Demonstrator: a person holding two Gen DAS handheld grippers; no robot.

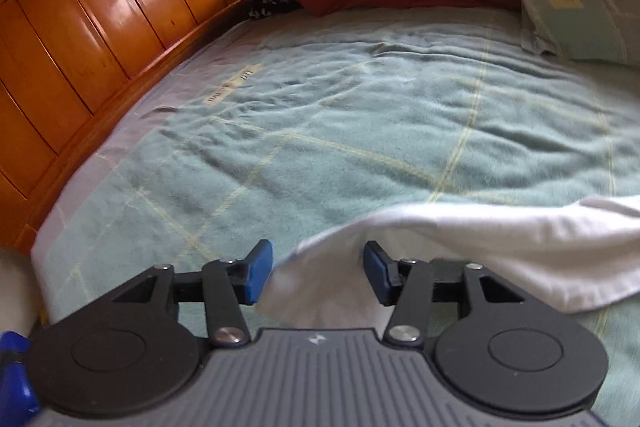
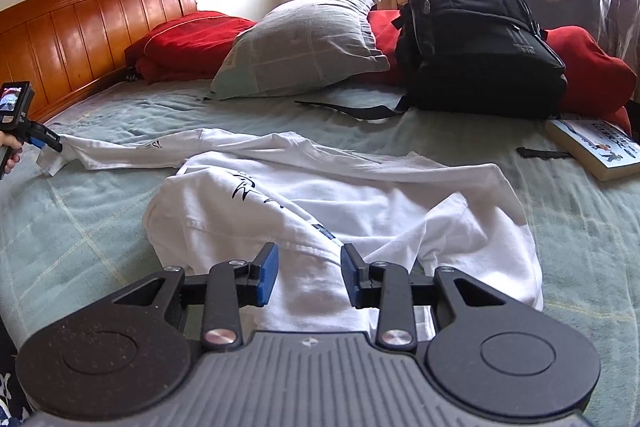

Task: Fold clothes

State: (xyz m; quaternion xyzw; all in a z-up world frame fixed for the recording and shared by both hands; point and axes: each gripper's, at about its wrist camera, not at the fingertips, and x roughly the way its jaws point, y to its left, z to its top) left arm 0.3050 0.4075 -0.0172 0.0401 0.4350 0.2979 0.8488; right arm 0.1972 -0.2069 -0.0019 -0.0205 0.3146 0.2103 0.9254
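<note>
A white shirt (image 2: pixel 360 195) with black print lies crumpled and half spread on the green bedcover (image 2: pixel 80 227). My right gripper (image 2: pixel 308 269) hovers over its near edge. Its blue pads stand apart on either side of a raised fold, with a gap at each pad. My left gripper (image 1: pixel 318 269) is open at the shirt's far left end. A white corner of the shirt (image 1: pixel 500 247) lies loosely between its fingers, and neither pad touches it. In the right wrist view the left gripper (image 2: pixel 48 147) shows at the left edge, held by a hand, right at the shirt's end.
A wooden headboard (image 1: pixel 100 27) runs along the left. Red bedding (image 2: pixel 192 39), a grey pillow (image 2: pixel 304 47) and a black backpack (image 2: pixel 480 47) with a loose strap line the far side. A book (image 2: pixel 592 147) lies at the right.
</note>
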